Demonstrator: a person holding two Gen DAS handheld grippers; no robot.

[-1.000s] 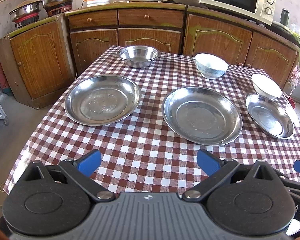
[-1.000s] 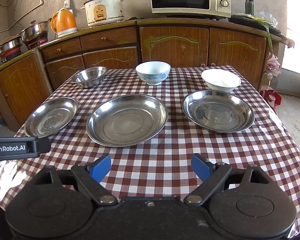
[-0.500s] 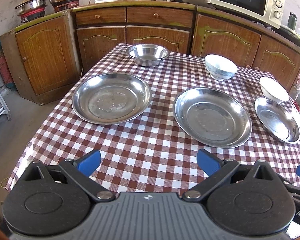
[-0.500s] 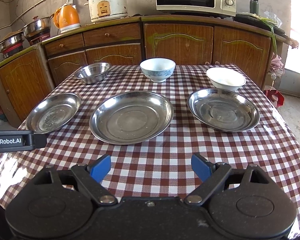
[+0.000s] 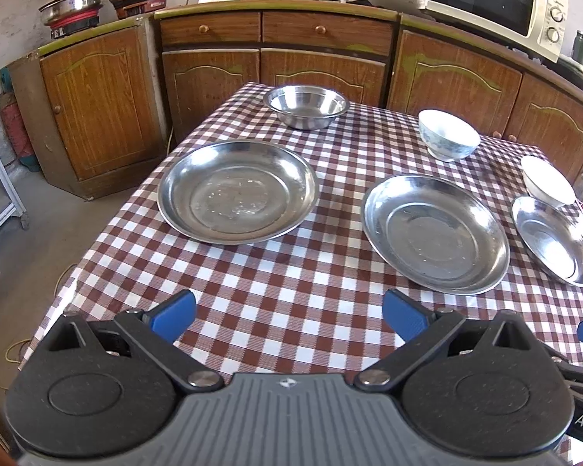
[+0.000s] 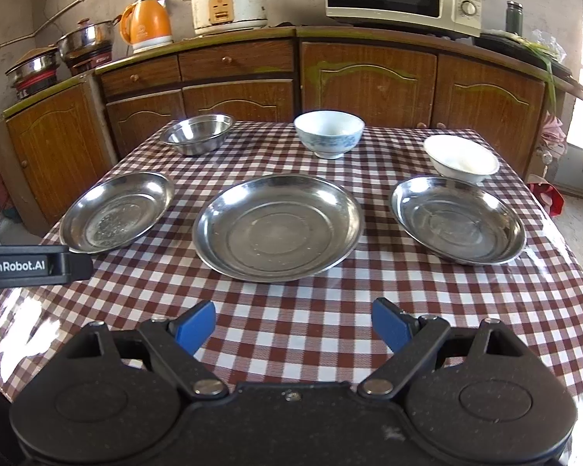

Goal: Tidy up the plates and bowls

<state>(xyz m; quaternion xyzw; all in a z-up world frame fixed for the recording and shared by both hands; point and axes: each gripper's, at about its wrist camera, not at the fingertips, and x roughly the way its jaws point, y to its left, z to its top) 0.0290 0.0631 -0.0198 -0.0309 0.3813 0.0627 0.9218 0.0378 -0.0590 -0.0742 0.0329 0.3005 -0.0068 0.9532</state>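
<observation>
Both my grippers, left [image 5: 289,310] and right [image 6: 293,322], hover spread wide and empty over the near table [image 6: 330,295]. Three steel plates [image 6: 278,227] in a row, three bowls [image 6: 327,134] behind them.

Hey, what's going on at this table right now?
A person holds two grippers above a checkered table, both open and empty. The left gripper and right gripper hover at the near edge. Three steel plates sit in a row, with a steel bowl and two white bowls behind. Nothing is stacked yet.
</observation>
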